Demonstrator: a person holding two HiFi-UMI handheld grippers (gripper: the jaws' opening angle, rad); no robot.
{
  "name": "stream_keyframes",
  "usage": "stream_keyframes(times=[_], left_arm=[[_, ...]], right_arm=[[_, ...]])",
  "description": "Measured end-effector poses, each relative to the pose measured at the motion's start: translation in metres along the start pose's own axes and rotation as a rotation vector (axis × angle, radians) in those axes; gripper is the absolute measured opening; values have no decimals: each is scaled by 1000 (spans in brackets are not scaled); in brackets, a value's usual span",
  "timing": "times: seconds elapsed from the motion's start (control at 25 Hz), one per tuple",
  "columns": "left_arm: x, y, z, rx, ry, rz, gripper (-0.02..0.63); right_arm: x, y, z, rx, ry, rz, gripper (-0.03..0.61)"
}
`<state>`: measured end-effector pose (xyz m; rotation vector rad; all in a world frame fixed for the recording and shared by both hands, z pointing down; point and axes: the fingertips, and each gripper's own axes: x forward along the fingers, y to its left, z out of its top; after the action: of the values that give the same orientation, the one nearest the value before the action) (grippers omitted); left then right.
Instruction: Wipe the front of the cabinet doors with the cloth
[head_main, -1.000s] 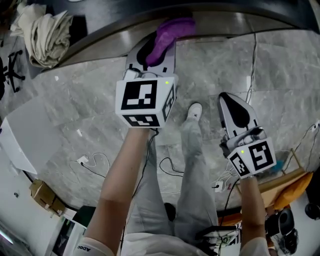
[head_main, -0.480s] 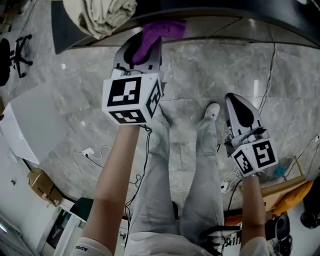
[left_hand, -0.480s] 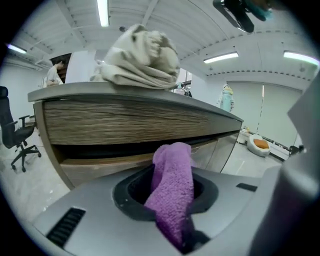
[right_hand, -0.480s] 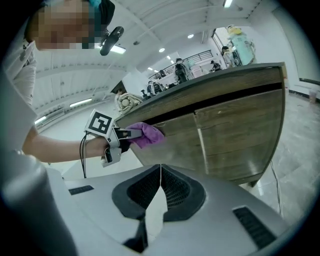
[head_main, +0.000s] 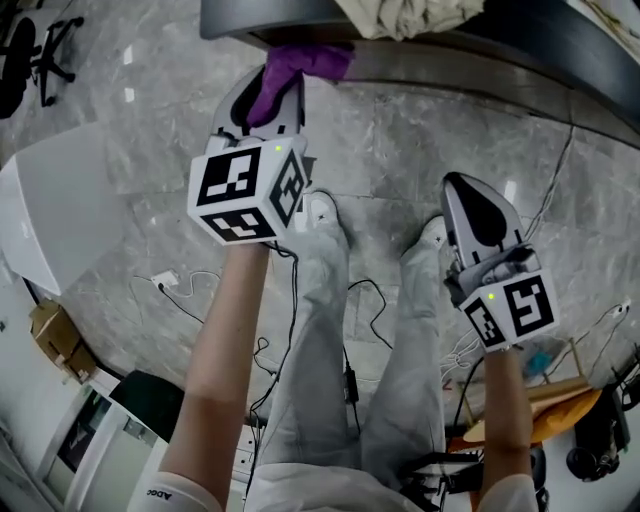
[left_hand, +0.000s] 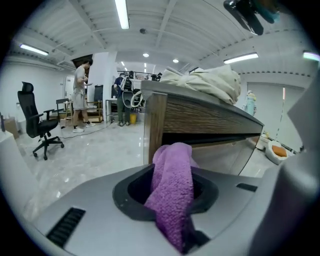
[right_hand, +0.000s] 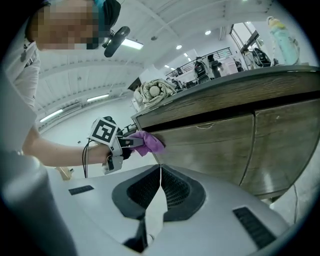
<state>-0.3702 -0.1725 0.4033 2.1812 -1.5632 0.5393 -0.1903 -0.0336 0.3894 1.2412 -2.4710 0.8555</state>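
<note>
A purple cloth (head_main: 300, 62) is pinched in my left gripper (head_main: 262, 92), which is shut on it. The cloth's free end presses against the wooden cabinet (head_main: 470, 62) near its left corner, just under the top edge. In the left gripper view the cloth (left_hand: 172, 185) hangs out of the jaws, with the cabinet corner (left_hand: 155, 125) right behind. In the right gripper view the left gripper (right_hand: 127, 142) holds the cloth (right_hand: 149, 142) to the cabinet doors (right_hand: 240, 145). My right gripper (head_main: 468, 200) hangs lower right, shut and empty, away from the cabinet.
A bundle of beige fabric (head_main: 410, 15) lies on the cabinet top. The person's legs and white shoes (head_main: 320, 212) stand on the grey marble floor among cables (head_main: 180, 290). A white board (head_main: 50, 220) lies left. An office chair (left_hand: 37, 120) and people (left_hand: 80, 95) are further back.
The person has stepped left along the cabinet. My left gripper carried the cloth leftward across the front to the cabinet's left end. The right gripper stayed low and shut.
</note>
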Motion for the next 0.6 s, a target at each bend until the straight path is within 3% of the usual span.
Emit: stream_keyframes(times=[0.12,0.24,0.44,0.6], left_arm=[[-6,14,-4,-5,0,42,94],[-12,0,-12,-22,-3,5,94],[-11,-71,-34,28,43,-88,94],[12,-152,-46,80,75,-190,94]], right_arm=[[3,3,-4,9,2,1,28],[-6,0,-13,25,4,-8,28],[-36,-26,-22,39,12,-30,28],[-71,-61,-23,59,1,-72,28]])
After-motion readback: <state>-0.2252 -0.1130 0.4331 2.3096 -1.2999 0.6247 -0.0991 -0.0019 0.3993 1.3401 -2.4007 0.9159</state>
